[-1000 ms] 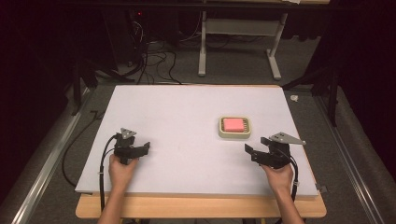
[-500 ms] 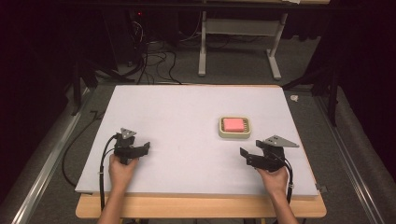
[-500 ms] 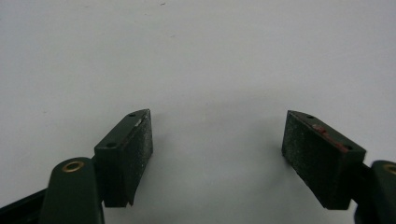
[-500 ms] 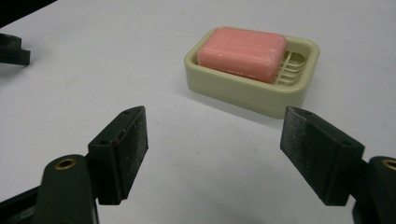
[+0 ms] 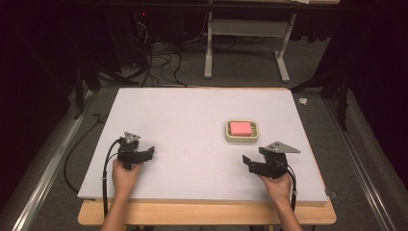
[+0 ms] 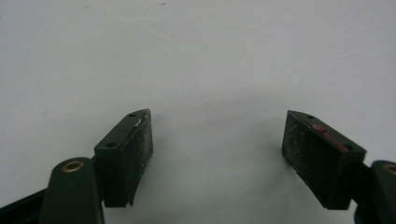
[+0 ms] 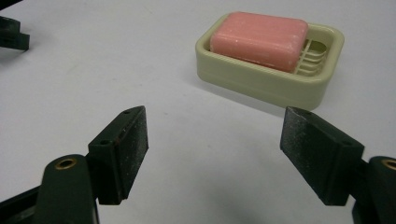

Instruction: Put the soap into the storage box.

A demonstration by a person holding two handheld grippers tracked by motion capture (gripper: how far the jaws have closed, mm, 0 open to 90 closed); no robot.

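Note:
A pink soap bar [image 5: 240, 128] [image 7: 259, 39] lies in a cream soap dish [image 5: 242, 138] [image 7: 280, 84] right of the table's centre. My right gripper [image 5: 248, 162] [image 7: 224, 144] is open, low over the white table, a short way in front of the dish, which sits up and to the right in the right gripper view. My left gripper [image 5: 147, 152] [image 6: 219, 149] rests open near the front left of the table, with only bare white surface between its pads.
The white board [image 5: 192, 110] lies on a wooden table [image 5: 207, 214] whose edge shows at the front. Cables [image 5: 154, 62] and a desk frame [image 5: 245, 43] stand on the floor beyond the far edge. The other gripper's jaw tip [image 7: 11, 32] shows at the upper left.
My right gripper has moved left and slightly toward the front of the dish. The left gripper and the soap dish have stayed put.

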